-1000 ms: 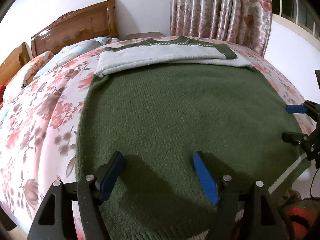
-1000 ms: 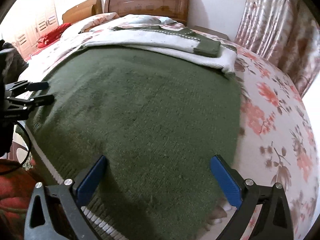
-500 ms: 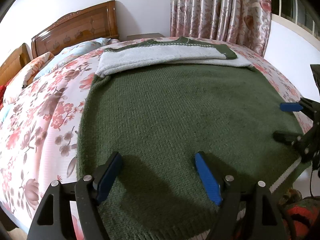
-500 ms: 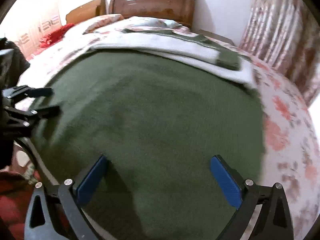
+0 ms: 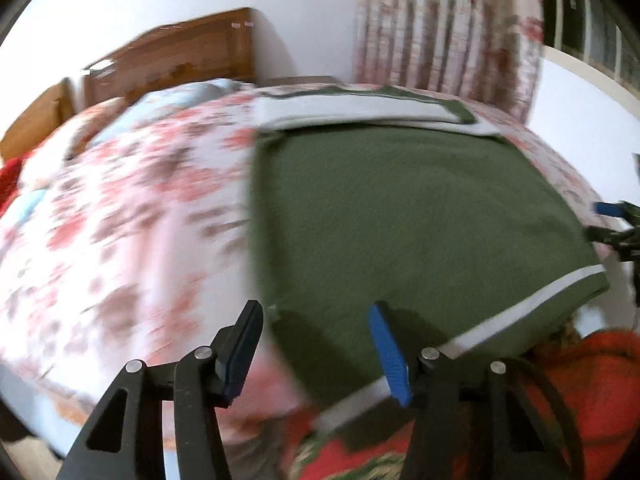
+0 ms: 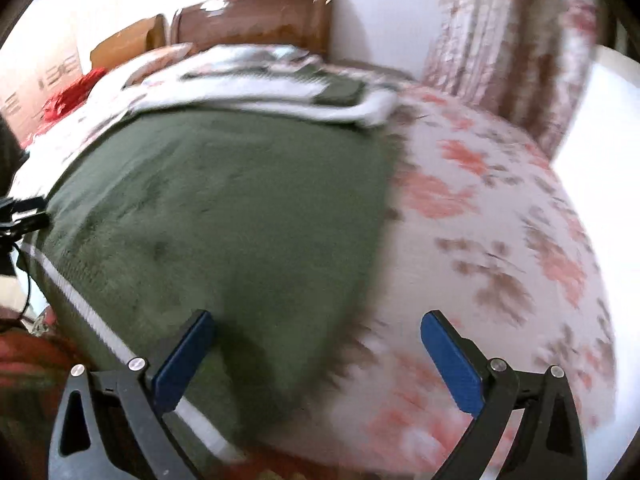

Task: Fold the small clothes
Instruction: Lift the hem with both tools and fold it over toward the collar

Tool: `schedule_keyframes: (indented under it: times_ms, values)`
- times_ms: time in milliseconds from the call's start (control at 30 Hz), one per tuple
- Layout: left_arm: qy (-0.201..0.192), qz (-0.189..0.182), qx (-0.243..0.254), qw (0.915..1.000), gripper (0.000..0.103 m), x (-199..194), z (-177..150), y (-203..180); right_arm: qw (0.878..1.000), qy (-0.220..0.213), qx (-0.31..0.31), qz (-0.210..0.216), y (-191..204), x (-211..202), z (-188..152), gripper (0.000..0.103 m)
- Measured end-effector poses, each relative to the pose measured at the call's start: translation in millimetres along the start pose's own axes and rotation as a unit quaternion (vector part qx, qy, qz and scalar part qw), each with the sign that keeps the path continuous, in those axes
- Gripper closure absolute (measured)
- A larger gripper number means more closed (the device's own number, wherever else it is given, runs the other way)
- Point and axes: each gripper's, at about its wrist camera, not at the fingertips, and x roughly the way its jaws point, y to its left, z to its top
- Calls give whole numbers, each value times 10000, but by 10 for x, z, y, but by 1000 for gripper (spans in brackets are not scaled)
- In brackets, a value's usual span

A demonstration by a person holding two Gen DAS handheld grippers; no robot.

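A dark green knitted garment lies flat on the bed, with a white stripe along its near hem. It also shows in the right wrist view. My left gripper is open and empty, straddling the garment's near left corner. My right gripper is open and empty, straddling its near right corner. Each gripper shows at the edge of the other's view: the right one, the left one. Both views are motion-blurred.
A folded grey-and-green cloth lies across the garment's far end. The floral bedsheet spreads around it. A wooden headboard, pillows and curtains stand beyond. Red fabric lies below the bed's near edge.
Both grippers have swung outward and back, from over the garment's middle to its near corners: the left one leftward, the right one rightward. Both stay open.
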Motion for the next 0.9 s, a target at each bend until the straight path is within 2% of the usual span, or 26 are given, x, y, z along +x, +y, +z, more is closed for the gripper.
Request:
schedule_keyframes:
  times_ms: [100,200,267,333,400,433,500,600,700,900]
  values:
    - [-29,264,-432,9987,47,-56,-99,310,9987,-195,-52,-459,-159,-202,-155,0]
    - [80,278,-1027,9943,50,-11,-126,604,9963,-270,-127,-802,-289,-323,-298,0]
    - [143,230,-1057,9940,51,28,-135,642,9949,-135,-310,-951,-295,-302,-360,0]
    - [173,163,-855,9961,52,41,-160,563,9926,15,-609,-1051,-242,-238,-410,0]
    - [120,188,-634,9977,52,31,-159,436,9927,-124,-760,-929,-192,-282,-447,0]
    - [104,92,-544,9984,53,27,-154,392,9927,-153,-890,-801,-139,-284,-451,0]
    - [118,-274,-569,9979,64,22,-141,376,9893,-256,-1309,-596,40,-301,-473,0]
    - [135,-522,-699,9961,65,19,-118,374,9788,-369,-1950,-506,280,-313,-519,0]
    - [126,-899,-943,9914,65,-2,-110,421,9788,-391,-1967,-425,270,-325,-521,0]
    - [124,-1201,-1190,9855,65,-41,-97,490,9711,-268,-2358,-253,313,-333,-629,0]
